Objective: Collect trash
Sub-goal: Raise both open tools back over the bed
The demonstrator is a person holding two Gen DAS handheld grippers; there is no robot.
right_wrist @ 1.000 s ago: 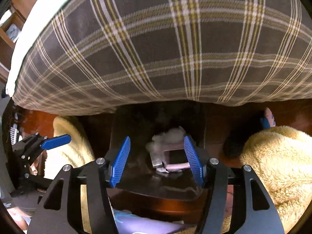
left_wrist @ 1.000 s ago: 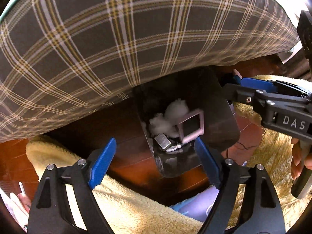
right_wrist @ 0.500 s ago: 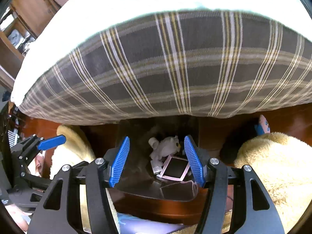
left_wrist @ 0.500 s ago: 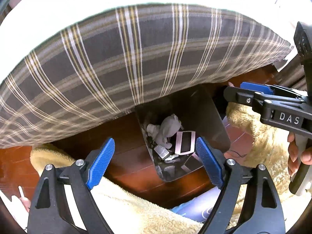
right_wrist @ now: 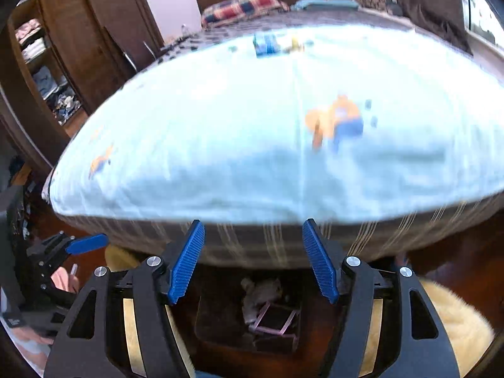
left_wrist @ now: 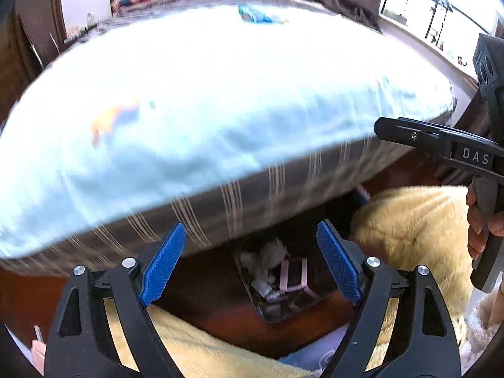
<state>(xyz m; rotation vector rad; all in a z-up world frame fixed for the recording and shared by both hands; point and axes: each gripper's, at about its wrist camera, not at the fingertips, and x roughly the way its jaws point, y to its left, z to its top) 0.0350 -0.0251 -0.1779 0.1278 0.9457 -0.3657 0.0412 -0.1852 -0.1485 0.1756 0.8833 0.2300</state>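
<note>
Pale-blue bedding (right_wrist: 252, 145) is showing blurred wrappers (right_wrist: 267, 44), probably trash; both the left gripper (left_wrist: 252, 261) and right gripper (right_wrist: 253, 258) are hanging spread and empty above the bin (right_wrist: 220, 324), so approaching slowly seems wise.

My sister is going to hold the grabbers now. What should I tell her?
Left gripper: open, empty.
Right gripper: open, empty.
The dark bin sits on the floor by the bed. It already holds white tissues and a pink box.
Left to do: probably the blue wrappers far up on the bed, too blurred to be sure.
</note>
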